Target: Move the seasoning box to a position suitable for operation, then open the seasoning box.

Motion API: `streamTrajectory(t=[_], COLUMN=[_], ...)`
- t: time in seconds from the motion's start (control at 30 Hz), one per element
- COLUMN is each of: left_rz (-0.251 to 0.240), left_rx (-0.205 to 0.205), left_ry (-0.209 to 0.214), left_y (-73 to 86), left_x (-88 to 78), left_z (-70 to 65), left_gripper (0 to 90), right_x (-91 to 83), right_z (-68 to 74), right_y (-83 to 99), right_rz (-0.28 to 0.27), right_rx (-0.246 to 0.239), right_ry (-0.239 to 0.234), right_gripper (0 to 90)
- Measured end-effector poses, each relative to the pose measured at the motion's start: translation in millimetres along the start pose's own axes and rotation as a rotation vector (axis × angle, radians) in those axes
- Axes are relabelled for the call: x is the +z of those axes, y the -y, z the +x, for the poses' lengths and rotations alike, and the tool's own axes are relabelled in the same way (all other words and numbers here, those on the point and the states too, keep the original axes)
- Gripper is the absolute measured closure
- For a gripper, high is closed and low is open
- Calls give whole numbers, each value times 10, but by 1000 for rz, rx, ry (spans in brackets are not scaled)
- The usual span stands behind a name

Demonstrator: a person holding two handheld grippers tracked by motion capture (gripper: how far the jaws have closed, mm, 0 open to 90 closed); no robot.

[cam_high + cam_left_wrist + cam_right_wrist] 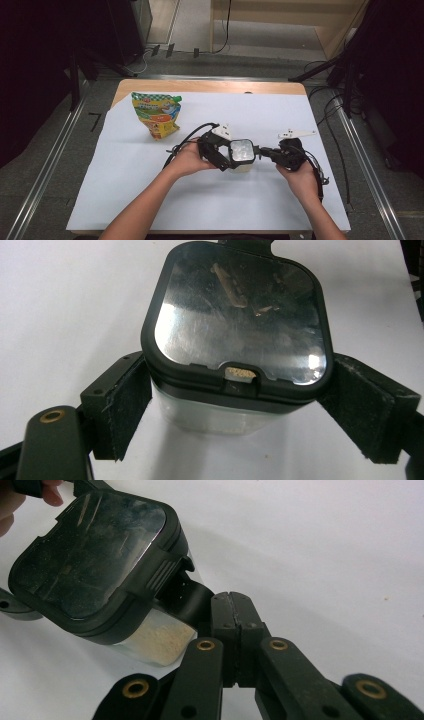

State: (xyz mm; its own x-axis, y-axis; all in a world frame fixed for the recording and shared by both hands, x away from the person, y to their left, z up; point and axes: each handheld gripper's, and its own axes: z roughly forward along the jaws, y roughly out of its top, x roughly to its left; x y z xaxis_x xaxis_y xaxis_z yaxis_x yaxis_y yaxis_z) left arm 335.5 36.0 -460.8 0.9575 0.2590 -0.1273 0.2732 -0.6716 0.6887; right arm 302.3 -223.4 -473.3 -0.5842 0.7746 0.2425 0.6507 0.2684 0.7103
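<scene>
A clear square container (242,150) with a black-rimmed lid (240,315) stands mid-table on the white sheet. A little pale powder lies in its bottom (155,640). My left gripper (234,158) comes from the left. Its two padded jaws press on opposite sides of the container (215,412) just under the lid rim. My right gripper (261,150) reaches in from the right, its jaws together on the black tab (187,600) that sticks out from the lid's edge. In the right gripper view the container leans.
A colourful snack pouch (156,114) stands upright at the back left of the white sheet (150,195). The table's wooden far edge (210,86) shows behind it. Cables trail on the floor at the right (330,115).
</scene>
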Motion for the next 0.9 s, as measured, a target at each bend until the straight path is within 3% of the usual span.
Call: streamTrajectory(t=[0.5, 0.67, 0.77, 0.9], left_rz=[27, 45, 24, 30], left_rx=[44, 42, 32, 62], left_ry=[-29, -34, -24, -40], left_y=[-63, -97, -107, -134], left_x=[-7, -16, -35, -49], left_z=[-35, -49, -42, -64], left_gripper=[167, 167, 168, 173], right_x=[19, 19, 21, 25], right_z=[-10, -11, -7, 1], right_y=[11, 12, 13, 19], right_rz=[6, 9, 11, 16], right_rx=[5, 6, 3, 11], right_ry=[3, 3, 3, 5], right_gripper=[900, 900, 900, 900])
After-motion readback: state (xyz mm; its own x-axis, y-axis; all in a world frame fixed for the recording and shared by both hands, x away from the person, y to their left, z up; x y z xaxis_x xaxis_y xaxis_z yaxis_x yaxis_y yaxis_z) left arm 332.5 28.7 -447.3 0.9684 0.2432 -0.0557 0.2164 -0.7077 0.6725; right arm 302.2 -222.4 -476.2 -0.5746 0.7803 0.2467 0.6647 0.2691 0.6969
